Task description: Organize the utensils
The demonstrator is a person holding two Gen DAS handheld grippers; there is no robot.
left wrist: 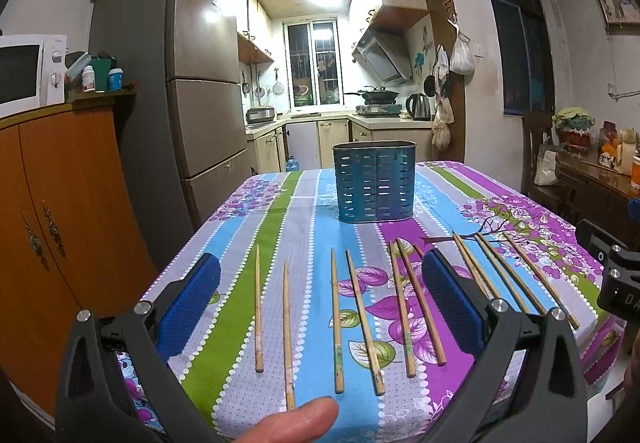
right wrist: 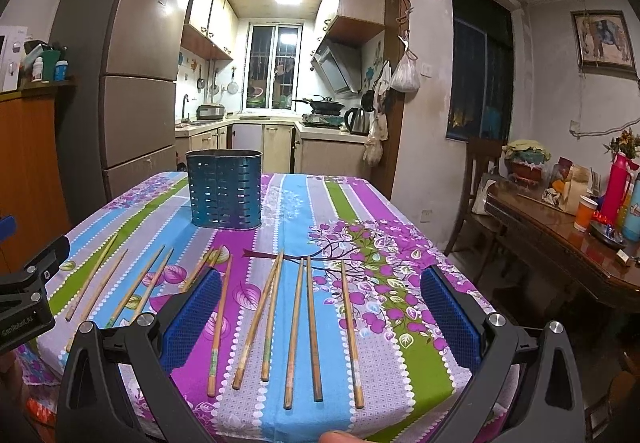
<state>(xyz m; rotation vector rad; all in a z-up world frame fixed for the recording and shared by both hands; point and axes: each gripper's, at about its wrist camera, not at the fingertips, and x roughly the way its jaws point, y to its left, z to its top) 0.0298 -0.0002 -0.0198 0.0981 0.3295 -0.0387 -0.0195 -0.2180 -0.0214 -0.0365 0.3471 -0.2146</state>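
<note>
Chopsticks [left wrist: 338, 323]: loose wooden sticks side by side along the near table edge, tips pointing away.
Holder [left wrist: 375, 182]: blue slotted caddy, upright mid-table beyond them, apparently their destination.
Left gripper [left wrist: 320, 299]: spread wide, empty, above the row.
Right gripper [right wrist: 320, 307]: likewise spread, empty.
Tablecloth [right wrist: 380, 203]: floral, striped.

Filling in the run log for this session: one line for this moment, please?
stage: start | left gripper: open, empty | right gripper: open, empty | chopsticks: loose on tablecloth | holder: upright, behind them
</note>
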